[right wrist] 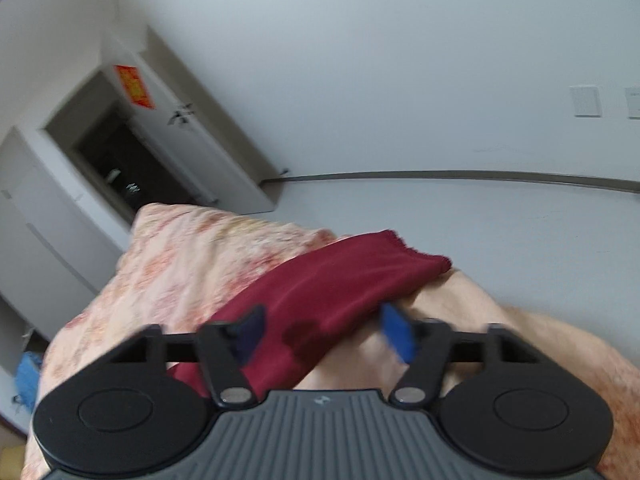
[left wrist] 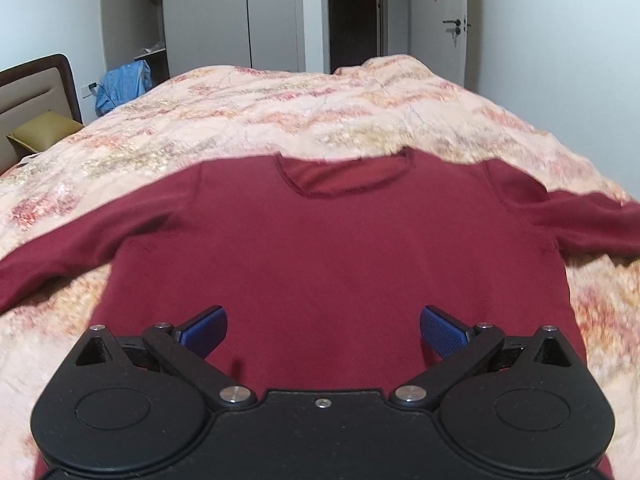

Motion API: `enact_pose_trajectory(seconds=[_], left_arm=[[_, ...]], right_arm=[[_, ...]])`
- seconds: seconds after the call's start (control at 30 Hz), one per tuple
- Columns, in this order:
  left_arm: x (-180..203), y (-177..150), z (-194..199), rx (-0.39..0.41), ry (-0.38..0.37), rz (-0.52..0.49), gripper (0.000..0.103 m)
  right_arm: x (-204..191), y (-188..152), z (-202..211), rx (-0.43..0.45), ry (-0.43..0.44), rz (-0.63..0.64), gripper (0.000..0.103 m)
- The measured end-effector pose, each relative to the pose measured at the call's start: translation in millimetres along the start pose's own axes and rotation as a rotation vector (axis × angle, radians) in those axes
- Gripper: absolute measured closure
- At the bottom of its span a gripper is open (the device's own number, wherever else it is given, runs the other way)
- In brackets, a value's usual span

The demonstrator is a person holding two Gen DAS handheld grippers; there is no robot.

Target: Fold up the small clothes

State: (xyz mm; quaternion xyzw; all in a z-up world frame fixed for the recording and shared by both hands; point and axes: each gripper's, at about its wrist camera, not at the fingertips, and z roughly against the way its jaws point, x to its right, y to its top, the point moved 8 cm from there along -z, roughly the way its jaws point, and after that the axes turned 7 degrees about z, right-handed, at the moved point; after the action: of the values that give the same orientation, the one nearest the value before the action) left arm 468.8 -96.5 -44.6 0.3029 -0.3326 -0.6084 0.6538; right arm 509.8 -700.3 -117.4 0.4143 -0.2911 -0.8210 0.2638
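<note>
Nearest the lens, left gripper [left wrist: 323,330]: blue fingers [left wrist: 204,330] spread wide, gripping nothing, hovering above the lower body of a dark red long-sleeved top [left wrist: 320,248]. Laid flat and face up on the bed quilt [left wrist: 280,112], neckline away from the camera, both sleeves stretched out to the sides. No fold visible anywhere on the body, so judged as barely started: spread and smoothed, with sleeves and body still to be brought in. From the right wrist view, right gripper [right wrist: 326,334] with fingers [right wrist: 396,336] also parted, hanging over one sleeve [right wrist: 340,280] near its cuff end; cloth lying between and beneath the tips, but contact impossible to confirm through the blur, and no pinch apparent. Likely next: closing on that sleeve and carrying it across the chest. Left view alone gives the whole garment, its neckline, both shoulders, plus the headboard [left wrist: 36,88], wardrobe [left wrist: 176,20] and a door [left wrist: 440,20]. Right view alone gives the frayed-looking cuff edge draped toward the edge of the bed, the bare wall [right wrist: 400,60] and floor beyond, and the tilted angle of that gripper. Neither gripper visible from the other's camera.
</note>
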Motion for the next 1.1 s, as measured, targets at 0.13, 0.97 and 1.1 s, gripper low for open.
enact_pose_trajectory(seconds=[0.13,0.97,1.1], left_arm=[[-12,18,10,0.023,0.004,0.032,0.001],[-193,55,77,0.16,0.175,0.339,0.001],[-211,47,75,0.147,0.198,0.359,0.001]], right_arm=[[-4,3,-8,0.033,-0.075,0.03,0.097],[-462,-236,125,0.248,0.653,1.344,0.098],[-470,-330,128,0.136,0.67,1.555,0.098]])
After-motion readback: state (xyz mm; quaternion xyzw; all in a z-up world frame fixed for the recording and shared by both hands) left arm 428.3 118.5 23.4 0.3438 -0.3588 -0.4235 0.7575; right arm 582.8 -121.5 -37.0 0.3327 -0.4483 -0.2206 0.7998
